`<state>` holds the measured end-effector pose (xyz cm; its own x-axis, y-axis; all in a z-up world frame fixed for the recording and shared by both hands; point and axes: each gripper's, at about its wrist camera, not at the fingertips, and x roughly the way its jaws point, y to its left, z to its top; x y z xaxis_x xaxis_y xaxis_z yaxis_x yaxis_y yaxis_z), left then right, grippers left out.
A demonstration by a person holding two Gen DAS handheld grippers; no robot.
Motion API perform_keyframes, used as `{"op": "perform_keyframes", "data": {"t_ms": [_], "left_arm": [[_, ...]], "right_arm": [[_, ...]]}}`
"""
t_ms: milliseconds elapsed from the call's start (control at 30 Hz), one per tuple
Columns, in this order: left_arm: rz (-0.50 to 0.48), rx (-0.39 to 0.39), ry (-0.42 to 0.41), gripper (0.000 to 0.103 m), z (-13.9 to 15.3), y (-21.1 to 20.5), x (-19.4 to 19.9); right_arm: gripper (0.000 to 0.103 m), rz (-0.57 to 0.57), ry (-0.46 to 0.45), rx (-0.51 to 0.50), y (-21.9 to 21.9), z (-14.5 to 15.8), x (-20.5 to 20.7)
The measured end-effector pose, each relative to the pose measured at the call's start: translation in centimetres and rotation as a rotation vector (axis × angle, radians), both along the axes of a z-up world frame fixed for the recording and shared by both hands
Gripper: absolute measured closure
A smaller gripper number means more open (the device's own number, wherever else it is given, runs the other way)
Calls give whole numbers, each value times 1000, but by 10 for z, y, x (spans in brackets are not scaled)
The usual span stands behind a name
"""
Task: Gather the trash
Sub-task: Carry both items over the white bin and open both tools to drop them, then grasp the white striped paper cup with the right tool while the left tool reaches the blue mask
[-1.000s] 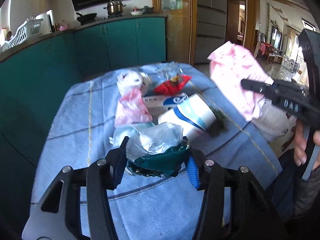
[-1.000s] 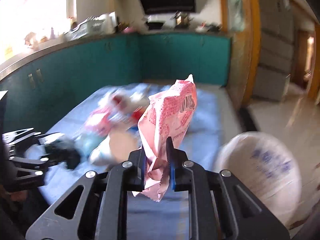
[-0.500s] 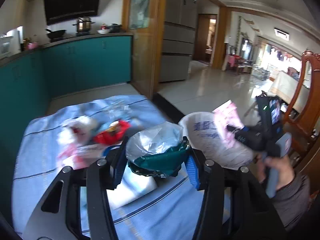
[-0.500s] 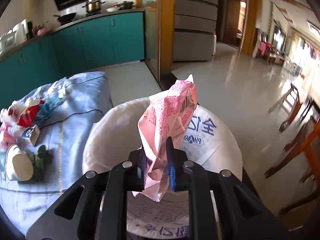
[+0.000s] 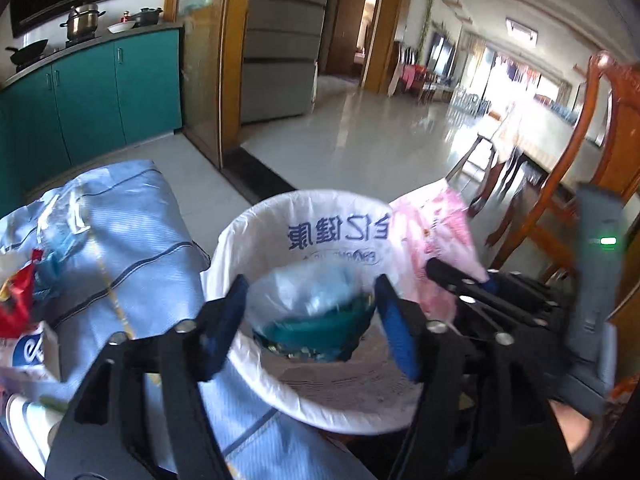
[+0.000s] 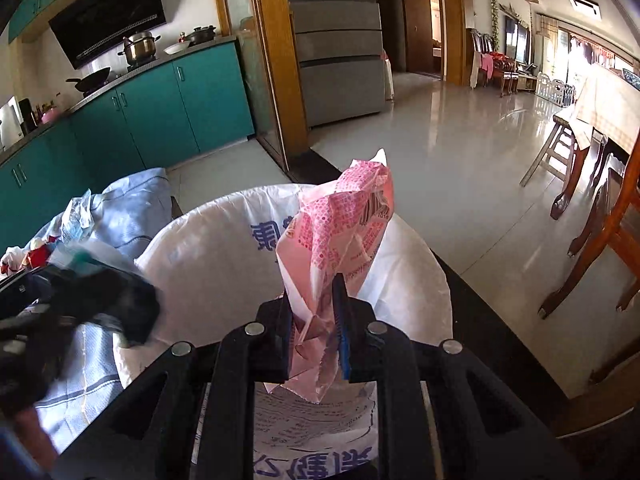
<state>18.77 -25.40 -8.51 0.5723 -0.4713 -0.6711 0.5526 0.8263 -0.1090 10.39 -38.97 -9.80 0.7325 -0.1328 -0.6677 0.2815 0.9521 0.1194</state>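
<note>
A white bin bag with blue print [image 5: 316, 220] lines a bin beside the table; it also shows in the right wrist view [image 6: 208, 256]. My left gripper [image 5: 310, 308] is shut on a clear and green plastic wrapper [image 5: 316, 312] and holds it over the bag's mouth. My right gripper [image 6: 314, 320] is shut on a pink printed wrapper [image 6: 344, 232], also held above the bag. That wrapper shows in the left wrist view [image 5: 436, 232] at the bag's right rim.
The table with a blue striped cloth [image 5: 132, 232] lies to the left, with a red wrapper [image 5: 16, 304], a white and blue box [image 5: 28, 352] and a paper cup [image 5: 28, 424] on it. Wooden chairs [image 5: 592, 184] stand on the right. Teal cabinets [image 6: 160, 116] line the far wall.
Both grippers swung right from the table to over the white bin bag, each still holding its wrapper. The left gripper came closer above the bag's mouth.
</note>
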Motion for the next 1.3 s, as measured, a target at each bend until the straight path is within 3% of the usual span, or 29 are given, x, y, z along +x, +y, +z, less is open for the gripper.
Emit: {"op": "perform_keyframes", "data": {"t_ms": [67,133,233,367,400,500,600,800,933,1000,1100,1200,1300], "left_arm": [[32,33,-7,23,-3,-1,7],[52,13,-24,14,3,8,9],[134,-9,-83,12,23,37,1],[247,-10,-159,10,45,72,-21],[277,-12,-176,10,49,84,-29],[346,1,-217,9,57,117,-47],[444,74,-282,9,57,155,-69],[598,168,-280,9,62,228,-97],[670,160,-270,9,74,265,-107],[694,153,-265,8,78,278,-107],[735,157,-256,8,82,290,-111],[763,183,-239,8,81,294,-109],[785,245,-219,8,80,302,-110]], "right_arm": [[85,20,5,11,2,-1,3],[85,40,7,8,5,-2,4],[77,65,9,-9,14,-1,7],[39,56,-24,-28,20,4,6],[36,54,-35,-25,20,6,6],[35,60,-48,-16,22,8,5],[35,80,-57,-47,31,11,9],[34,173,-68,-171,86,30,27],[34,355,-113,-172,146,86,45],[18,458,-167,-143,177,125,57],[14,561,-256,-166,216,161,66],[12,541,-288,-160,229,158,65],[12,654,-193,-134,240,131,75]]}}
